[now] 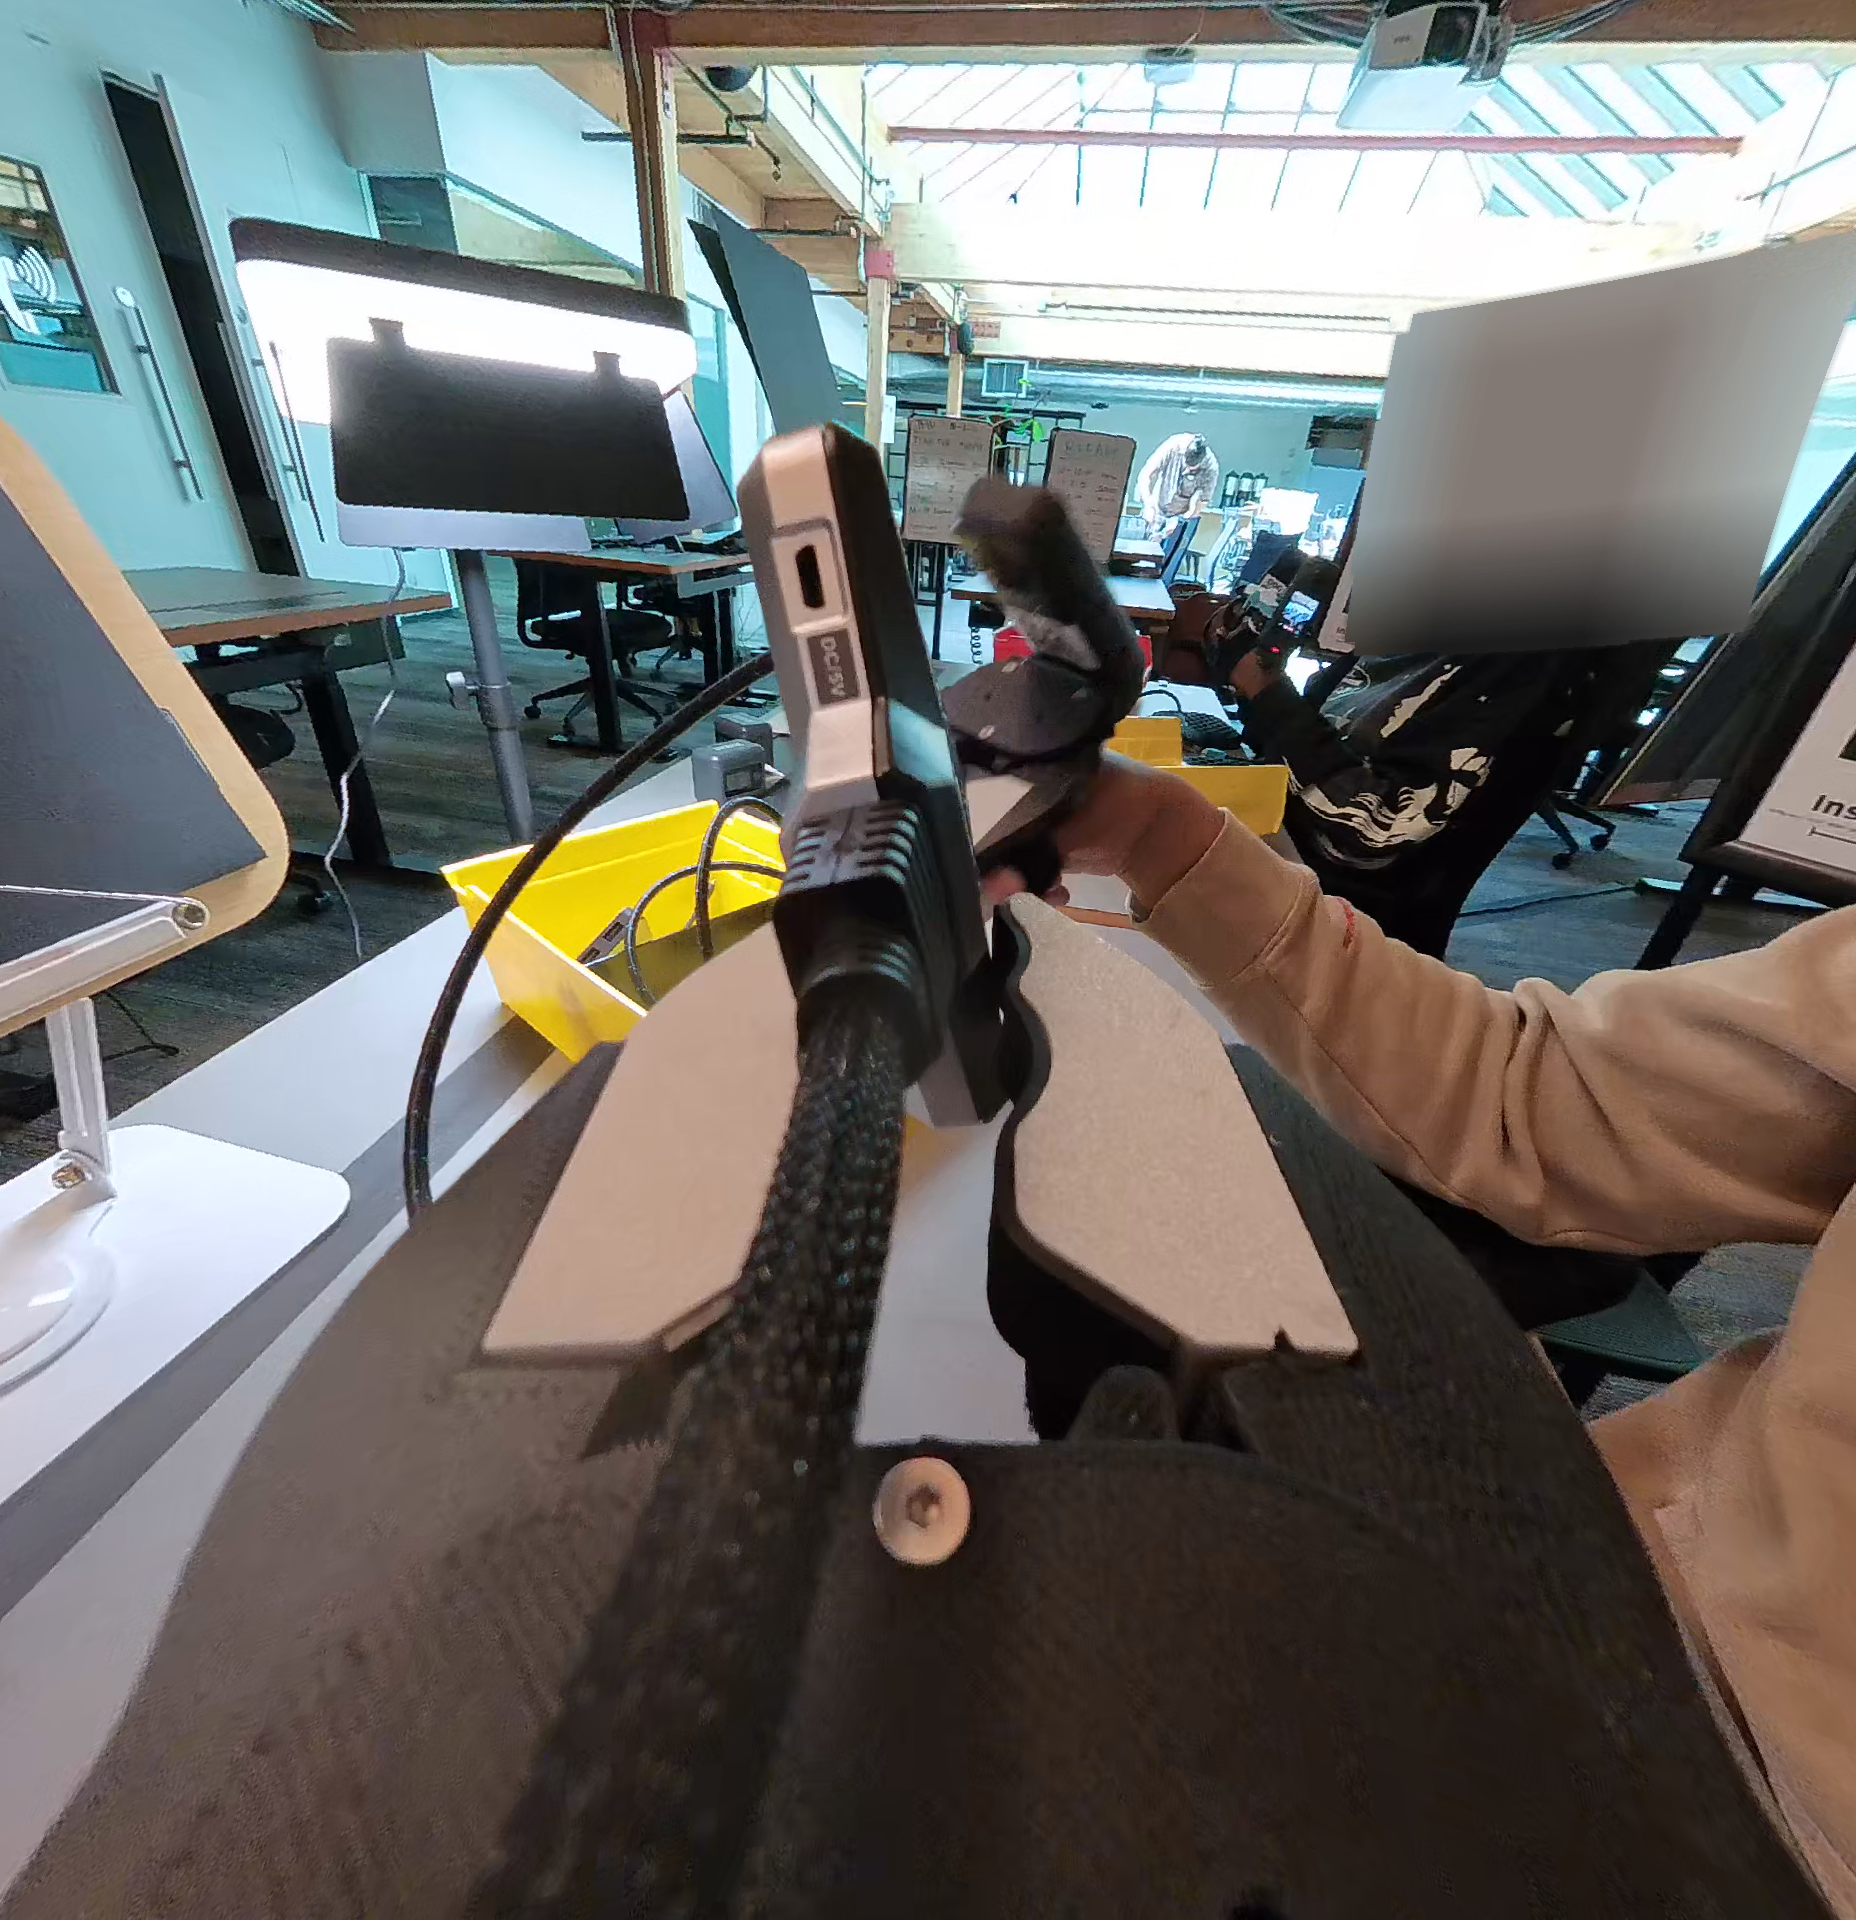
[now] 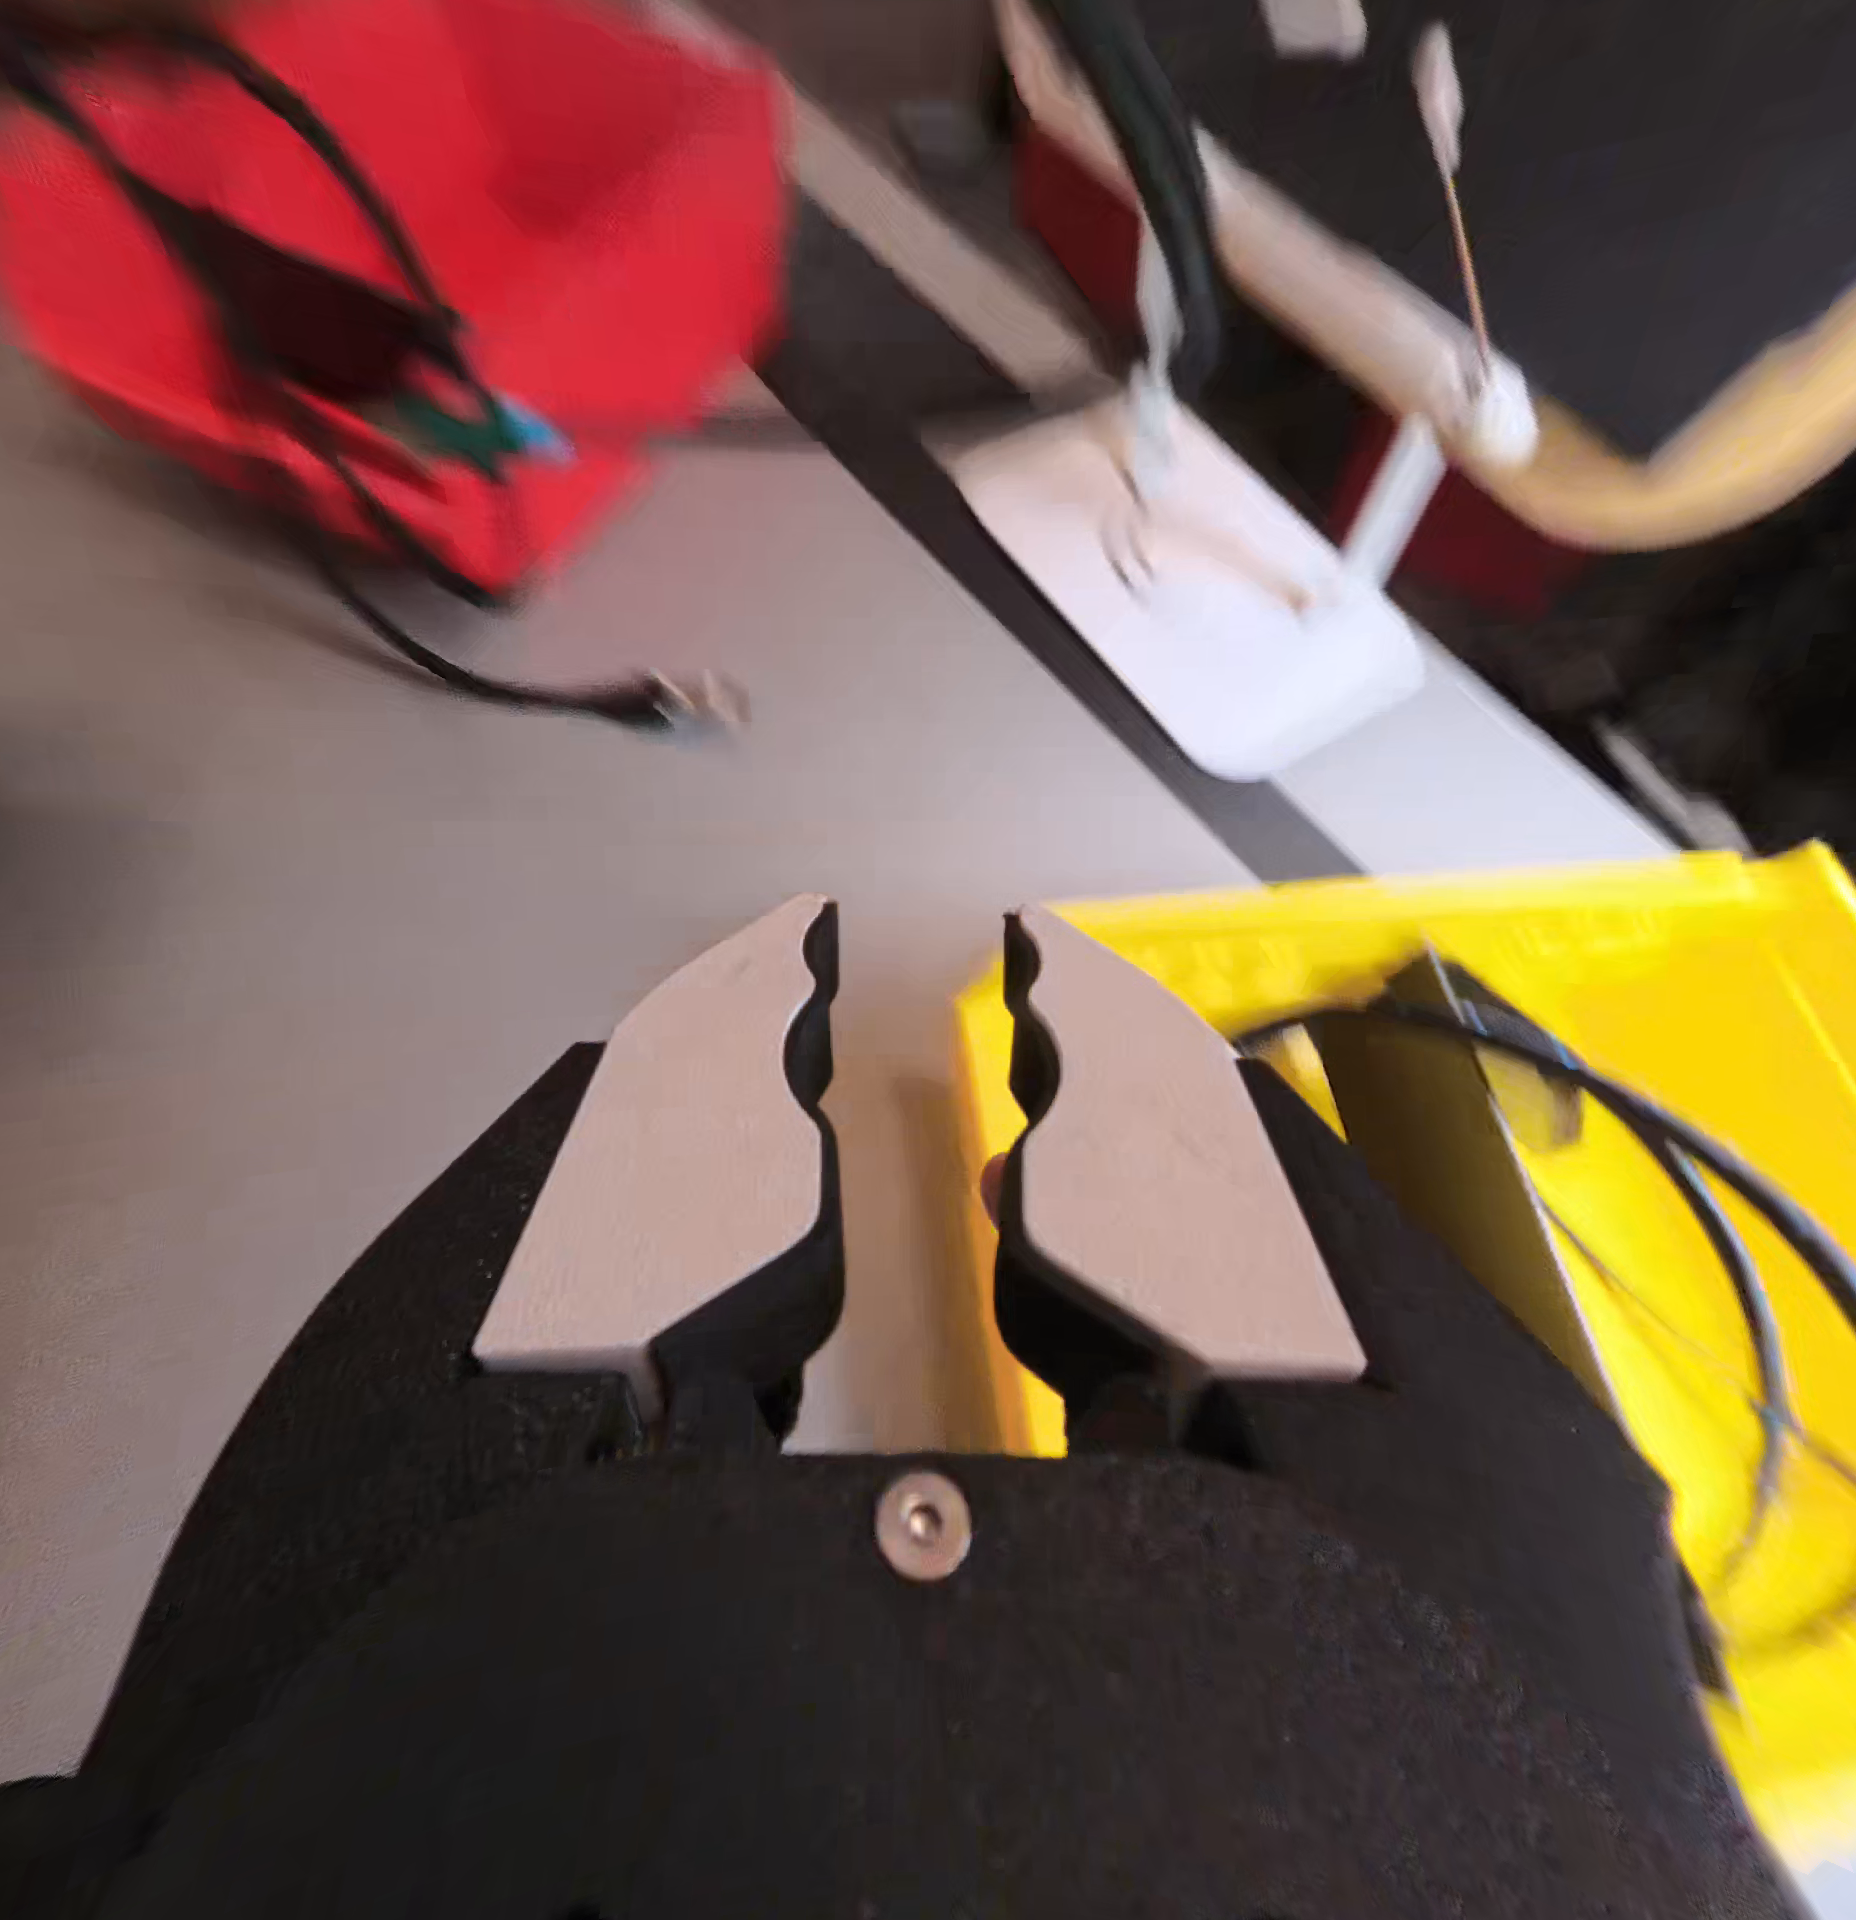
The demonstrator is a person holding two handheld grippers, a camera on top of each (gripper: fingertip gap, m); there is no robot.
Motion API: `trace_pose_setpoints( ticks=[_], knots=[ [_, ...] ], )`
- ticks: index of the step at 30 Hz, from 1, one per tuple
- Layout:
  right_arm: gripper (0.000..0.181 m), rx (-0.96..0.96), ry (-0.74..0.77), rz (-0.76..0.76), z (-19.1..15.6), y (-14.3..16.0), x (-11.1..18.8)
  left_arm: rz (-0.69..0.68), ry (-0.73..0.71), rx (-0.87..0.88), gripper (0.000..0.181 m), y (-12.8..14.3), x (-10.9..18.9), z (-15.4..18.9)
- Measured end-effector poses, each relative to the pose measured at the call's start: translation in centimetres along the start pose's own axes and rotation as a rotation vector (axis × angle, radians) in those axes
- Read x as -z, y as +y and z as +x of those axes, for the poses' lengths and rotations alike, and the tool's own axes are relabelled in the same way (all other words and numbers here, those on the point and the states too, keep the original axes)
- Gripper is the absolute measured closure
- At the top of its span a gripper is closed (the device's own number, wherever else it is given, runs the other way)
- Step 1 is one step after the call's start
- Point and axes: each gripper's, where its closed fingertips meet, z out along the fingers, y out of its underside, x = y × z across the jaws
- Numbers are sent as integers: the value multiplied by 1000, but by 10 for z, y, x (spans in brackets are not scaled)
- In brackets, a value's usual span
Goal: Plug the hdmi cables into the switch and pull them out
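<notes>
Left claw (image 1: pixel 882 997) clamps black braided HDMI cable (image 1: pixel 810 1195), plug seated in grey slab-shaped switch (image 1: pixel 851 665), held aloft. Right claw (image 2: pixel 919 935) parted, empty, over grey surface (image 2: pixel 280 935) beside yellow plastic bin (image 2: pixel 1630 1039).

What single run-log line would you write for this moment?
left gripper: shut on cable | cable: plugged into switch, held up | right gripper: open, empty | side port: free

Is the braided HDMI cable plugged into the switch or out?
Plugged in: the braided HDMI cable's plug sits seated in the switch's edge; the port above stays empty.
</notes>
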Motion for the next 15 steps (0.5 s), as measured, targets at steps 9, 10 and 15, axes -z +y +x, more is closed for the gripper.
trace_pose_setpoints(
  ticks=[9,10,15],
  knots=[
    [153,-123,-527,659,-105,-116,34,93,104,26,156,3,-18,18],
    [151,-157,-567,716,-110,-123,37,99,115,26,156,5,-21,20],
    [170,-292,-637,818,-112,-136,44,78,137,25,156,21,-36,26]
  ],
)
